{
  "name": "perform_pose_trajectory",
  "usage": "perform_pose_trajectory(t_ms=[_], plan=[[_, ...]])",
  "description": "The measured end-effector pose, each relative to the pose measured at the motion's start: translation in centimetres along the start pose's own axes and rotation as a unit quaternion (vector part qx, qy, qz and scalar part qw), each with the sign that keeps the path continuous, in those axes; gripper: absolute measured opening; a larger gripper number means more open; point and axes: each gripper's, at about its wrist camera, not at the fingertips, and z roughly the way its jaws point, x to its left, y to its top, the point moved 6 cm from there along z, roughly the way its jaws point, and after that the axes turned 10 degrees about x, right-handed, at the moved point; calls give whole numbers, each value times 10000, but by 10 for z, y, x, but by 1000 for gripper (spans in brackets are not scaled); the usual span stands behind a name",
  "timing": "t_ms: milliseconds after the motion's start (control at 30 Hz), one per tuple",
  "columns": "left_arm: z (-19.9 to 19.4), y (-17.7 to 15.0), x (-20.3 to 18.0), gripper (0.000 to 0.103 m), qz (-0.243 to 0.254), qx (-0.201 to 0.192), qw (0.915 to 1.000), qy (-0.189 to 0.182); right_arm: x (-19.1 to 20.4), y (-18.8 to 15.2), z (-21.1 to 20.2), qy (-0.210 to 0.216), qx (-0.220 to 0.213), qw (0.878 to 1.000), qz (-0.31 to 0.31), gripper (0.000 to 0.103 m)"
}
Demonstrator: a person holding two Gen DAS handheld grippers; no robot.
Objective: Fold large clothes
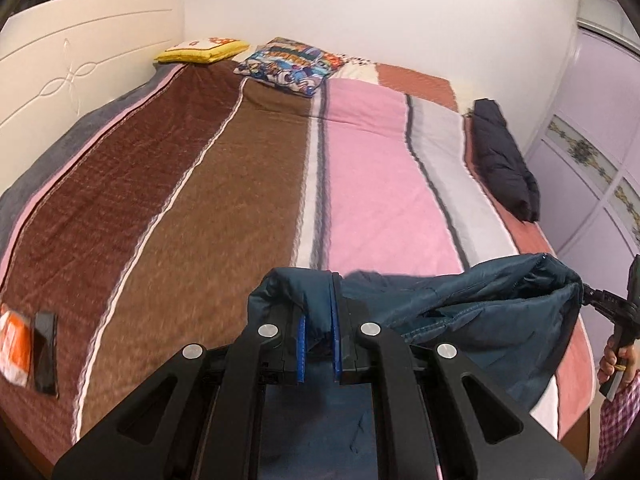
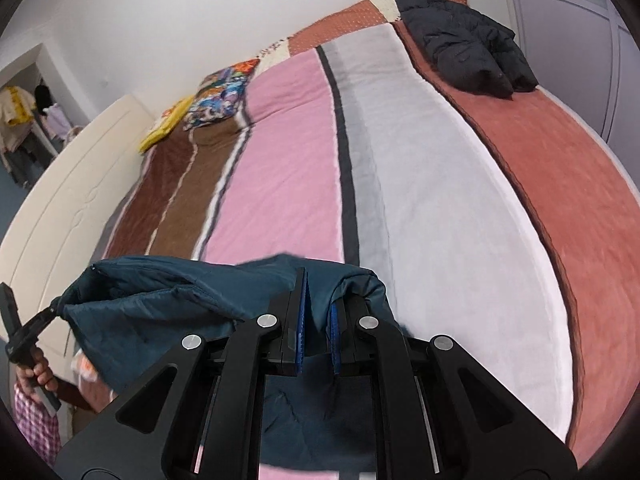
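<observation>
Pinching hard, our left gripper (image 1: 319,334) had its 2 blue pads (image 1: 301,344) closed on a bunched edge of the dark teal jacket (image 1: 472,304), fabric squeezed between them and folded over the fingertips. Same story on the other side: our right gripper (image 2: 316,334) was clamped on the opposite edge of that jacket (image 2: 160,312), its pads (image 2: 299,340) nearly together with cloth wedged in the narrow gap. We had the jacket strung between both grippers, lifted above the near edge of the striped bedspread (image 1: 360,168), sagging in the middle. Each camera caught the other gripper at the frame's side, a hand (image 1: 616,356) wrapped around its handle. Farther off, a black jacket (image 2: 468,40) lay folded by the bed's far corner, well apart from ours.
</observation>
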Motion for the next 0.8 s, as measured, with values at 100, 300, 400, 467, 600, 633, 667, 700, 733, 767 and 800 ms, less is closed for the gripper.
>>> perform_pose_trajectory(t_ms=[100, 300, 400, 467, 600, 633, 667, 700, 733, 767, 800], plan=[[34, 19, 7, 9, -97, 76, 9999, 62, -5, 20, 37, -112, 69, 9999, 92, 10], [106, 40, 21, 9, -293, 353, 9988, 163, -16, 40, 109, -371, 304, 9985, 248, 10], [143, 44, 28, 9, -374, 507, 9977, 256, -27, 45, 150, -467, 437, 9972, 375, 10], [167, 43, 35, 9, -502, 632, 9963, 289, -31, 44, 169, -519, 505, 9966, 400, 10], [205, 30, 46, 10, -654, 880, 9932, 379, -40, 36, 205, -707, 677, 9947, 300, 10], [213, 26, 49, 10, -651, 939, 9926, 405, -42, 33, 213, -739, 716, 9943, 282, 10], [219, 24, 49, 10, -649, 979, 9922, 423, -44, 29, 219, -757, 764, 9938, 276, 10], [226, 19, 50, 10, -657, 1030, 9915, 440, -45, 25, 224, -764, 806, 9934, 271, 10], [232, 15, 50, 10, -657, 1076, 9910, 453, -48, 22, 231, -793, 845, 9929, 274, 10], [235, 12, 49, 10, -646, 1102, 9907, 471, -49, 18, 237, -828, 910, 9921, 259, 10], [239, 9, 48, 10, -627, 1119, 9904, 508, -49, 15, 240, -857, 952, 9915, 245, 10]])
